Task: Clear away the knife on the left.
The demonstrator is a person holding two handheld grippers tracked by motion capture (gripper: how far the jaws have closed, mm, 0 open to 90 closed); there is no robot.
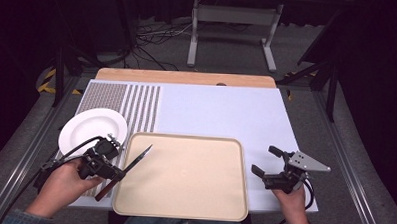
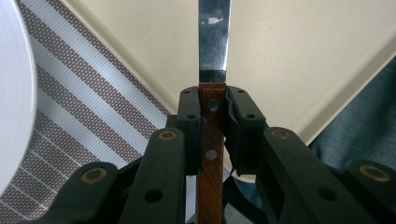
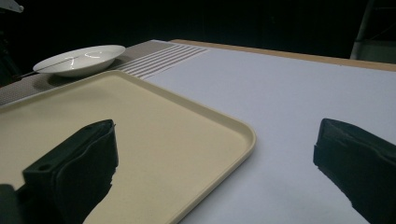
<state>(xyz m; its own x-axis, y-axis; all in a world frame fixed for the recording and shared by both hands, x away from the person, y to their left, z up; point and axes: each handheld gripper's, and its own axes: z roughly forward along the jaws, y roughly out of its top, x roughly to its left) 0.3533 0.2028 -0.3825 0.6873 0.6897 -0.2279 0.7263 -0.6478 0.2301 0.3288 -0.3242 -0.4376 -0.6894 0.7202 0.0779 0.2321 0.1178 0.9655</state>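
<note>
Left gripper (image 1: 103, 161): jaws clamped flat on the wooden handle of a knife (image 1: 134, 165), just behind where the blade begins. In the left gripper view the knife (image 2: 213, 93) runs straight out between the pads, two rivets showing in the handle, steel blade pointing away over the tray (image 2: 299, 60).

Landmark: the beige tray (image 1: 183, 201). The knife crosses the tray's left rim at a slant; blade tip over the tray's left part, handle end outside the rim, over the striped mat (image 1: 137, 102). Cannot tell whether the tip touches the tray floor or hangs above it. The white plate (image 1: 83, 130) sits on the mat just left of the tray's far-left corner, near the left gripper.

Right gripper (image 1: 274, 172): jaws spread wide, holding nothing, just right of the tray's right rim over the white bench cover (image 1: 226, 108). The right gripper view looks across the tray (image 3: 201, 126) to the plate (image 3: 79, 59).

Risks, judged:
- The grip is on a narrow, smooth handle with the blade cantilevered forward. A quick swing or a knock on the tray rim could pivot the knife in the pads.
- If released with the handle outside the rim, the knife may lie across the edge and tip off onto the mat.
- The plate is close; a wide elbow move could nudge it.
- The sharp tip dragged on the tray could shift the tray itself.
</note>
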